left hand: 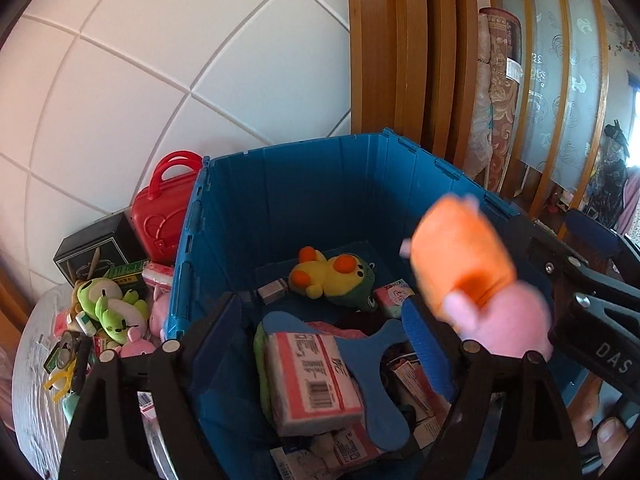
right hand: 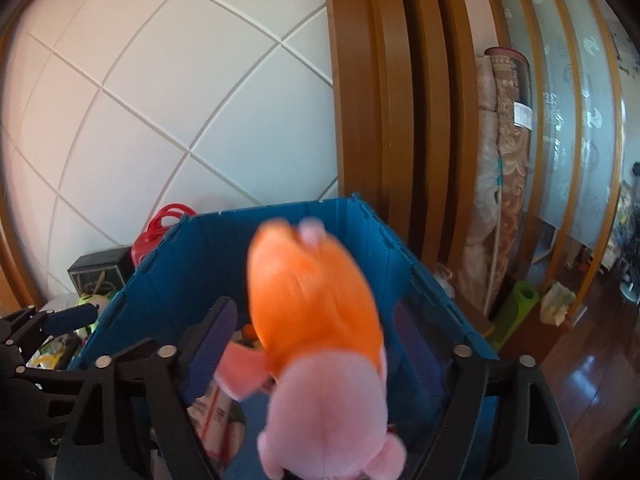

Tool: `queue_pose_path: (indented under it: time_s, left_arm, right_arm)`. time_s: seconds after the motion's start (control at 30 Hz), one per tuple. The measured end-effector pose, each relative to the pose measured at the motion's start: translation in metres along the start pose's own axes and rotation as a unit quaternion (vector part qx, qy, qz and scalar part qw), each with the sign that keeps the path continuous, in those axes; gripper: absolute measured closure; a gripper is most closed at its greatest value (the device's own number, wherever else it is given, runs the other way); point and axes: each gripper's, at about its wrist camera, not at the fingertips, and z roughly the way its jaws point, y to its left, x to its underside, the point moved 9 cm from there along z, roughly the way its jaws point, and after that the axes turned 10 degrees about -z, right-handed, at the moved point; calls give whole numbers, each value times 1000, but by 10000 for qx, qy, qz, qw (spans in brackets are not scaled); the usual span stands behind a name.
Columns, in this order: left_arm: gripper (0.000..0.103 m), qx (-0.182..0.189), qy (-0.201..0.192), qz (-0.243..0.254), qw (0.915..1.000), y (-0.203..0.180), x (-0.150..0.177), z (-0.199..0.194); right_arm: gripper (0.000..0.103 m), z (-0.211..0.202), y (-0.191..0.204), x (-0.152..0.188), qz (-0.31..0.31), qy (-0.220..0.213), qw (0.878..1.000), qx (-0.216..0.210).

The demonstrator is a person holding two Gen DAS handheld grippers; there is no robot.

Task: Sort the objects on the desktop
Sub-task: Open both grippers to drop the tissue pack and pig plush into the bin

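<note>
A pink plush pig in an orange dress (right hand: 320,340) is blurred in the air between the wide-apart fingers of my right gripper (right hand: 316,328), over the blue crate (right hand: 192,264); no pad touches it. It also shows in the left wrist view (left hand: 476,276) above the crate (left hand: 304,192). My left gripper (left hand: 332,328) is open and empty over the crate's near side. In the crate lie a yellow and green plush (left hand: 336,276), a pink tissue pack (left hand: 312,380), a blue flat piece (left hand: 376,364) and small boxes.
Left of the crate, a white table (left hand: 36,360) holds green frog plushes (left hand: 108,304), a pink plush (left hand: 138,346), a red toy case (left hand: 164,216), a black box (left hand: 92,252) and small packets. A wooden door frame (left hand: 384,48) and rolled rugs (left hand: 496,92) stand behind.
</note>
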Motion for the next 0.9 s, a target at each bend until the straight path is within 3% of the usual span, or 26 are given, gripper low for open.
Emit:
queue_pose_path:
  time_s: [0.17, 0.9]
  left_arm:
    - [20, 8, 58, -29, 10000, 4, 3, 2]
    - [20, 87, -120, -283, 9995, 50, 12, -30]
  right_arm:
    - [0, -6, 3, -2, -66, -16, 10000, 56]
    - [0, -35, 40, 9, -338, 59, 9994, 49]
